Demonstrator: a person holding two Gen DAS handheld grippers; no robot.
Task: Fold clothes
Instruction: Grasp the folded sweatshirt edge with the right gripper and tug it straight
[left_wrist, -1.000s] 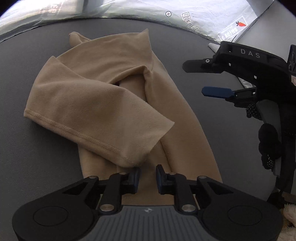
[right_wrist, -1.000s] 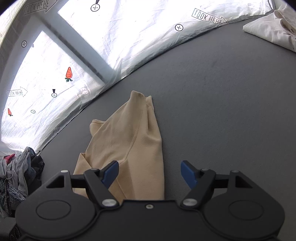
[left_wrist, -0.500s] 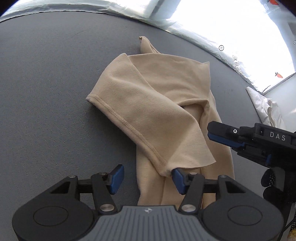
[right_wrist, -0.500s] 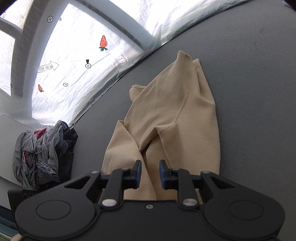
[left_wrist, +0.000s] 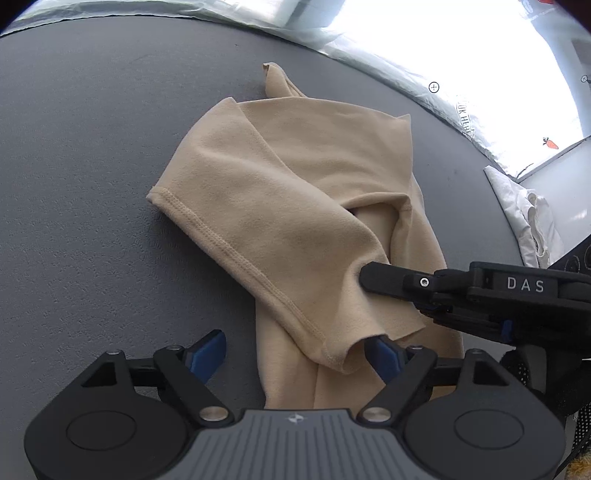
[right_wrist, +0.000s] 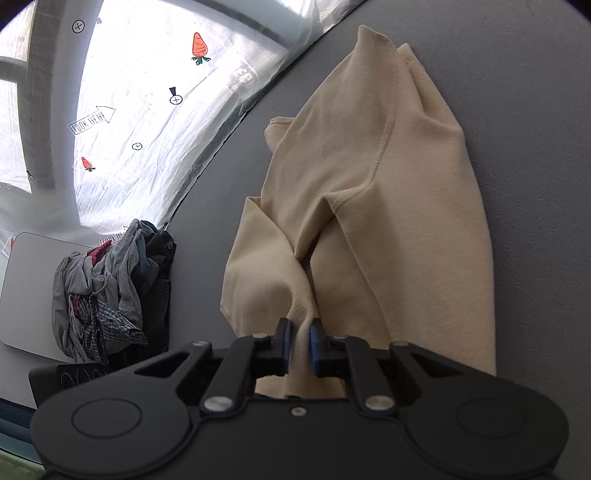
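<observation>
A beige long-sleeved top (left_wrist: 295, 206) lies partly folded on the grey table (left_wrist: 92, 166), one sleeve laid across its body. My left gripper (left_wrist: 295, 349) hovers over the sleeve's cuff end; its jaws are opening, and the cuff (left_wrist: 340, 354) lies loose between the blue pads without being pressed. My right gripper (left_wrist: 364, 275) reaches in from the right and pinches the sleeve. In the right wrist view the right gripper (right_wrist: 300, 345) is shut on a ridge of the beige top (right_wrist: 388, 221), the cloth bunched up between its pads.
A heap of mixed dark and checked clothes (right_wrist: 107, 295) lies at the table's left side beside a white board (right_wrist: 22, 288). Folded white cloth (left_wrist: 528, 221) sits at the far right edge. A bright plastic-covered window (right_wrist: 129, 110) lies beyond the table.
My left gripper's jaws spread apart and let go of the sleeve's cuff. My right gripper came down onto the top and closed on a pinch of its cloth.
</observation>
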